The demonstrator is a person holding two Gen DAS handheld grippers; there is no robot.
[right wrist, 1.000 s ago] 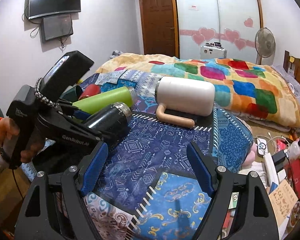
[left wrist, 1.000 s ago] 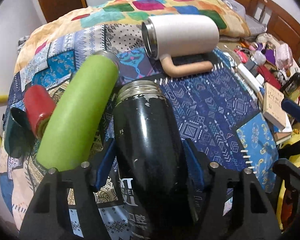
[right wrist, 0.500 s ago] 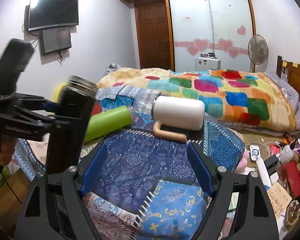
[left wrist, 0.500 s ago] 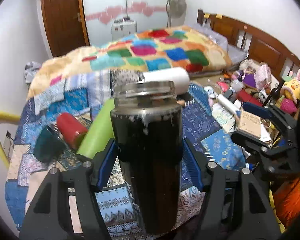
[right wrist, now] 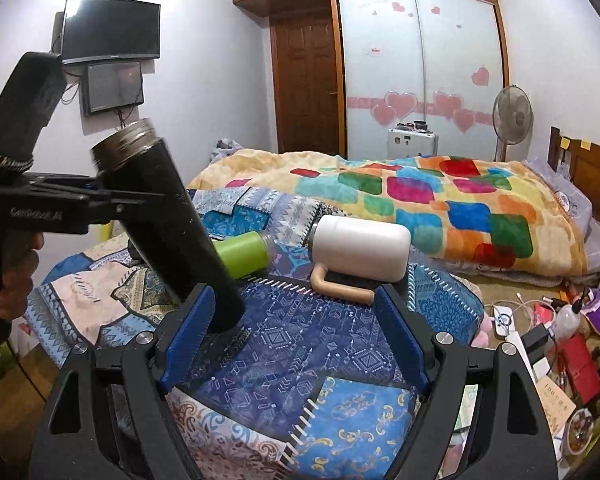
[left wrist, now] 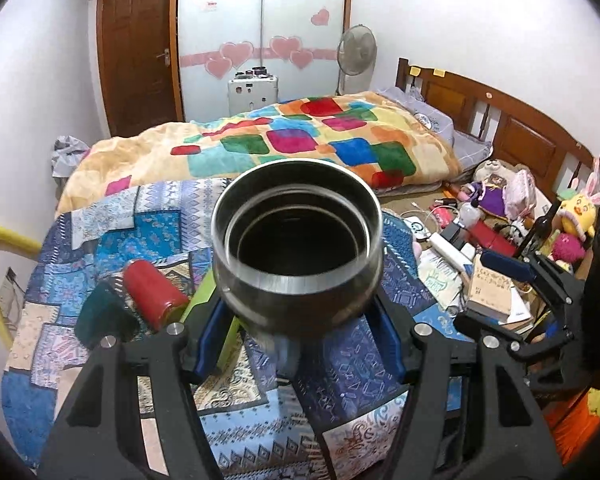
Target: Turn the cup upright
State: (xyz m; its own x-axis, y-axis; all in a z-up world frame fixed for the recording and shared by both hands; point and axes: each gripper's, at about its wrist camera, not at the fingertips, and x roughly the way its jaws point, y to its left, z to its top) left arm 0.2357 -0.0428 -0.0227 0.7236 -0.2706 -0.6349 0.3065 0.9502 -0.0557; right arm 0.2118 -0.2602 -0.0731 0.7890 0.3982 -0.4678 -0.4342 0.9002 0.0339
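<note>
My left gripper (left wrist: 296,336) is shut on a black steel cup (left wrist: 296,240). Its open mouth tilts back toward the left wrist camera. In the right wrist view the black cup (right wrist: 168,224) stands mouth up, leaning left, with its base low over the patterned cloth (right wrist: 300,344). The left gripper (right wrist: 112,200) grips it at mid-body. My right gripper (right wrist: 292,332) is open and empty, apart from the cup, over the blue cloth.
A green bottle (right wrist: 244,252), a white mug with tan handle (right wrist: 360,248), a red cup (left wrist: 152,296) and a dark green cup (left wrist: 100,316) lie on their sides on the cloth. A bed with a colourful blanket (right wrist: 440,200) lies behind. Clutter covers the floor at right (left wrist: 500,240).
The left gripper lifted the black cup off the cloth and swung it from lying to mouth up, now tipping toward its camera. The right gripper stayed open and nearly still.
</note>
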